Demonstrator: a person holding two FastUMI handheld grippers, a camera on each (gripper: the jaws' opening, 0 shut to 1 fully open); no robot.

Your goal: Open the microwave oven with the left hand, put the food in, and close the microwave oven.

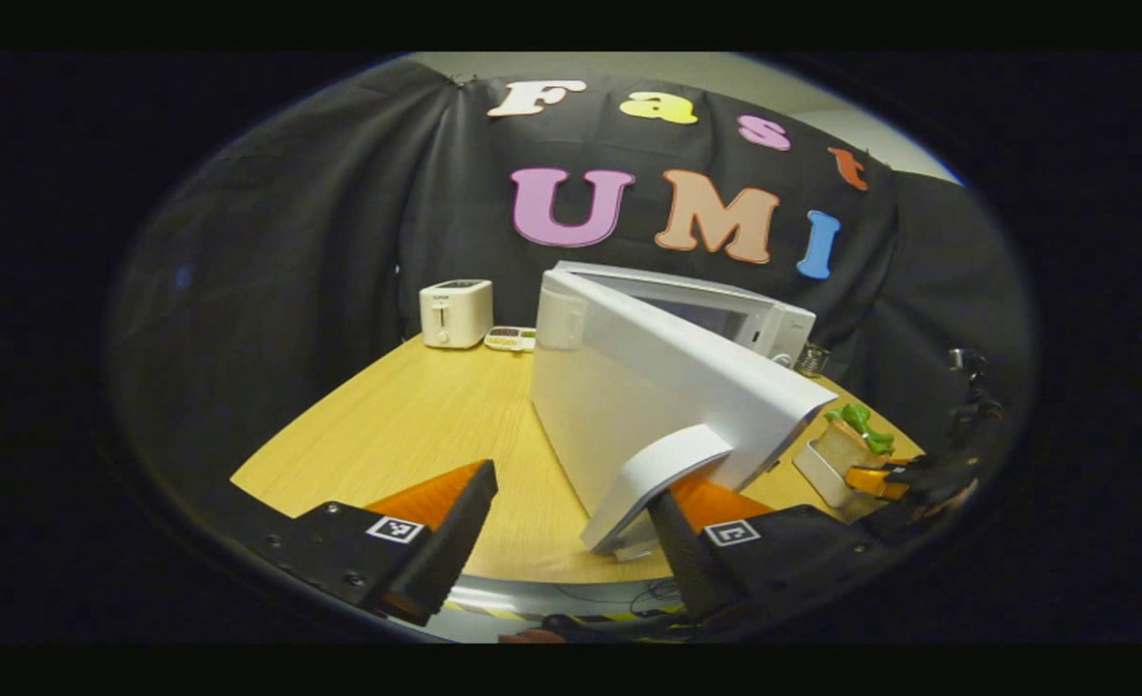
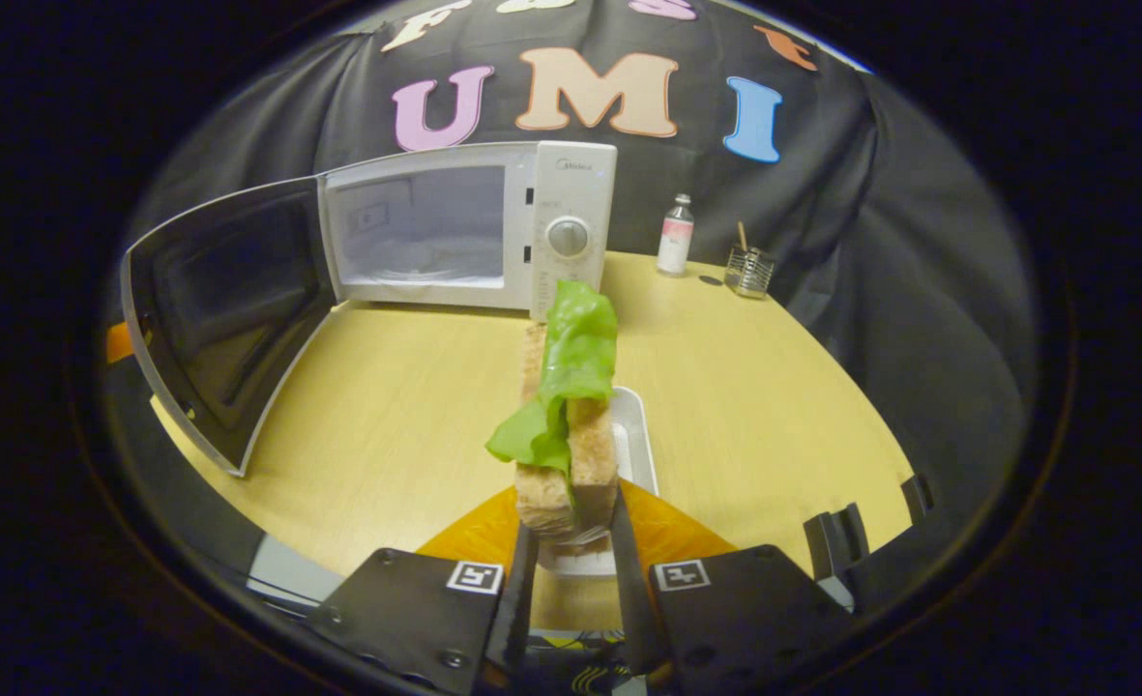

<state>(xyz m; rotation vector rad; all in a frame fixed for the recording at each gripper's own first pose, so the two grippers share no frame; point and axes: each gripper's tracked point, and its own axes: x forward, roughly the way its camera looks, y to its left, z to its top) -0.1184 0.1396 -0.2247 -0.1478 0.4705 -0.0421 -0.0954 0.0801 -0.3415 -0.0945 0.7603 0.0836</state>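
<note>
Bare wooden tabletop lay lower left beside the microwave door swung wide, the right gripper clamping the lettuce sandwich, the left gripper spread apart.

1. Left gripper view: low over the table's near edge, close against the outer face of the open microwave door, facing the back wall.
2. Right gripper view: raised above the table's near edge, looking slightly down and forward into the microwave cavity, which lies well off.
3. Shared: the tabletop, the microwave and its door.
</note>
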